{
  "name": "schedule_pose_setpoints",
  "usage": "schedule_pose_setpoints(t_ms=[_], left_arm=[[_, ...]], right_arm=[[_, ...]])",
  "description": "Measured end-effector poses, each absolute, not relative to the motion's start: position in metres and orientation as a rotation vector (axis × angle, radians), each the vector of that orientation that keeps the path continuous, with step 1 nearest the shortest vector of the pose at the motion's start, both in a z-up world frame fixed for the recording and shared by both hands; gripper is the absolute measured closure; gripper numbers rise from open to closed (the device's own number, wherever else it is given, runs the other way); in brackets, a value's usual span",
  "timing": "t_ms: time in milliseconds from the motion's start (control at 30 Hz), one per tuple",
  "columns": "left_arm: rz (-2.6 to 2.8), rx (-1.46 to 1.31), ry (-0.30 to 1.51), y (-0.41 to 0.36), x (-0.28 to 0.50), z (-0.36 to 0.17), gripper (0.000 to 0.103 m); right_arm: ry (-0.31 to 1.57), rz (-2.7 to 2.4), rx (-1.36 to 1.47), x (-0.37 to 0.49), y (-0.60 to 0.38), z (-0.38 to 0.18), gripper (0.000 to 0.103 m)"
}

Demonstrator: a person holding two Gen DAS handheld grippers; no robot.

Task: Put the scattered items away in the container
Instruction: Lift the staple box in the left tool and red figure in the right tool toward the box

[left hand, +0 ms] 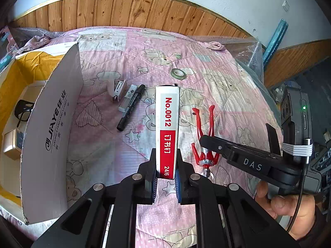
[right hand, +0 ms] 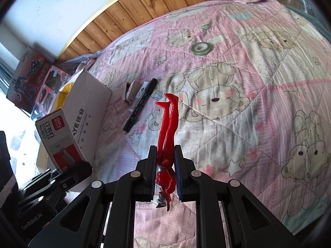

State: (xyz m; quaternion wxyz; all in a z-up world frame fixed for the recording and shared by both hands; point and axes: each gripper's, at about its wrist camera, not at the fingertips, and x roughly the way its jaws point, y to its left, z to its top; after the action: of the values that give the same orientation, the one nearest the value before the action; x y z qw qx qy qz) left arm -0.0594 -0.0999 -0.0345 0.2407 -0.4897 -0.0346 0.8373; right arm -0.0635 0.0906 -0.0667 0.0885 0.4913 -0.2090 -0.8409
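Between the fingers of the left gripper (left hand: 165, 177): one staples box (left hand: 167, 132), white and red, marked "No.0012", clamped at its near end, long axis running toward 12 o'clock, raised above the bed quilt (left hand: 227, 95). Between the fingers of the right gripper (right hand: 165, 177): one red toy figure (right hand: 167, 132), pinched at the torso, head toward the camera, legs pointing to 12 o'clock.

At 9 o'clock of the left gripper: cardboard box (left hand: 51, 128), open, one flap standing upright with "JIAYE" printed on it; yellow lining inside, dark-framed glasses and a small tan box lying within.

At 11 o'clock, on the quilt: black marker (left hand: 132, 107), a white pen-like item touching its left side, and a small stapler (left hand: 118, 90) just beside that.

At 12 o'clock, well beyond the staples box: green tape roll (left hand: 178, 73), lying flat.

At 4 o'clock in the left wrist view: the person's hand (left hand: 289, 204) on the right gripper's handle.
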Motion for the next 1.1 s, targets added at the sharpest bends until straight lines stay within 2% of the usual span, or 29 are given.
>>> schedule_pose_setpoints(t_ms=[1100], left_arm=[[2.381, -1.299, -0.073, -0.129, -0.02, -0.009, 0.089]], right_arm=[[-0.472, -2.518, 1.382, -0.014, 0.039, -0.024, 0.087]])
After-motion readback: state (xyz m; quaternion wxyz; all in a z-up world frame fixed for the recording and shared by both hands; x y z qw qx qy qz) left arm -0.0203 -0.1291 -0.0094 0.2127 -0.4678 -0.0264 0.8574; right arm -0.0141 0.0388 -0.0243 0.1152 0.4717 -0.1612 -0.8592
